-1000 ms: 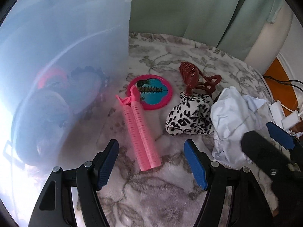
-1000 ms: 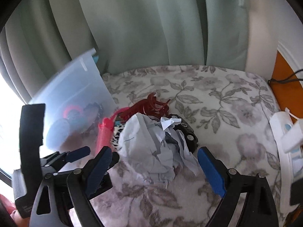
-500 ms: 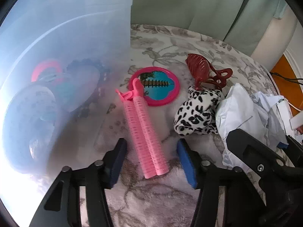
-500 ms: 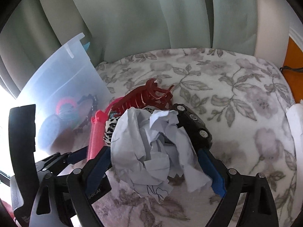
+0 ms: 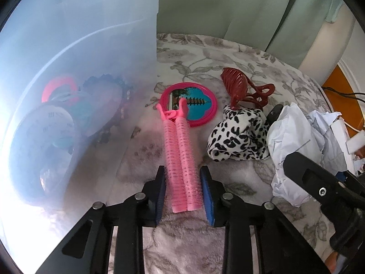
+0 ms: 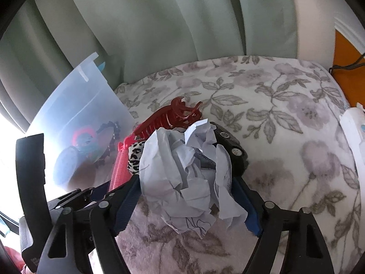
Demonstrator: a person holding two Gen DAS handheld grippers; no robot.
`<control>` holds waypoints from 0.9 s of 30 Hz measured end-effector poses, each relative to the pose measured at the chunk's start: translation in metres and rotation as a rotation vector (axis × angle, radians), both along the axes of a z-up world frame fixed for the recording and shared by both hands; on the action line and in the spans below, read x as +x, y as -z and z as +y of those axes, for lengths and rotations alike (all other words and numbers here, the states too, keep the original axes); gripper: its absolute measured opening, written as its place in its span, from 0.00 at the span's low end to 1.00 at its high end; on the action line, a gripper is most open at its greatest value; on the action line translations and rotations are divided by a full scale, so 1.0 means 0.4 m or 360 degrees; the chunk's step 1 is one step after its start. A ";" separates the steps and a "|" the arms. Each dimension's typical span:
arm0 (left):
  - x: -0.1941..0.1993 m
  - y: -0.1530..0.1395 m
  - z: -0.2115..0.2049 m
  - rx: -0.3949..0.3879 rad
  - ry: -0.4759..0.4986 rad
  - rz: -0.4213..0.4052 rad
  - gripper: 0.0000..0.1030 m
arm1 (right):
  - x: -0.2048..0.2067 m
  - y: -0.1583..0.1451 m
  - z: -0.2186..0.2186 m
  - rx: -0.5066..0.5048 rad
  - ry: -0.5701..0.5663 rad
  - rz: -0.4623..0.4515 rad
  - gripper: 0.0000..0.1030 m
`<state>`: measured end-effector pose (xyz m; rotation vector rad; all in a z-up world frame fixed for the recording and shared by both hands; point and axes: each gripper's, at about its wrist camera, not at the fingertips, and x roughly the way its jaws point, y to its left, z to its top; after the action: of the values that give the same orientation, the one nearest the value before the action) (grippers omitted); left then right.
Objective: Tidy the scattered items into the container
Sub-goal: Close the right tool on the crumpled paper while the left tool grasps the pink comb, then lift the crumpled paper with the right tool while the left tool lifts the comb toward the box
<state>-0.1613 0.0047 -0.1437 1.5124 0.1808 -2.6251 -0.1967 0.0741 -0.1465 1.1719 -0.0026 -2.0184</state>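
Note:
A pink double hair roller (image 5: 182, 159) lies on the floral blanket beside the clear plastic container (image 5: 79, 68). My left gripper (image 5: 183, 194) is closing on the roller's near end, with both pads touching its bristly sides. A crumpled ball of white paper (image 6: 182, 171) sits between the fingers of my right gripper (image 6: 189, 205). Its jaws are closing, still wide, and the paper covers the right pad. Behind the roller lie a pink round mirror (image 5: 191, 105), a dark red claw clip (image 5: 239, 86), a black-spotted white scrunchie (image 5: 237, 137) and a black toy car (image 6: 230, 146).
The container (image 6: 75, 105) stands at the left and holds a tape roll (image 5: 43, 141), a pink ring (image 5: 59, 86) and other items. Green curtains hang behind. A white power strip (image 6: 353, 132) lies at the blanket's right edge.
My left gripper came forward over the pink roller and its jaws narrowed onto it. The right gripper moved in around the paper ball and its jaws drew in slightly.

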 end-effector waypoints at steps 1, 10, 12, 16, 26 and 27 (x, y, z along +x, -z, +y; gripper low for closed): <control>0.002 -0.003 0.001 0.0003 0.0002 0.0002 0.28 | -0.001 -0.001 0.005 -0.0007 0.0009 -0.0003 0.79; 0.008 -0.024 0.011 0.0034 0.0029 0.0023 0.27 | 0.005 -0.026 0.067 -0.0074 0.0106 -0.0026 0.78; 0.004 -0.029 0.017 0.0038 0.0039 0.0033 0.27 | 0.010 -0.037 0.075 -0.0081 0.0120 -0.0016 0.78; 0.014 -0.053 0.023 0.0044 0.0060 0.0068 0.27 | 0.024 -0.063 0.089 -0.0104 0.0136 0.0004 0.78; 0.079 -0.153 0.030 0.0095 0.0129 0.0211 0.27 | 0.082 -0.148 0.132 -0.0167 0.0180 0.0104 0.78; 0.087 -0.167 0.029 0.0102 0.0133 0.0230 0.27 | 0.090 -0.159 0.137 -0.0174 0.0185 0.0117 0.78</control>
<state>-0.1267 0.0163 -0.0767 1.3774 0.2205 -2.8223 -0.1609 0.1290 -0.0830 1.0499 -0.1458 -2.1339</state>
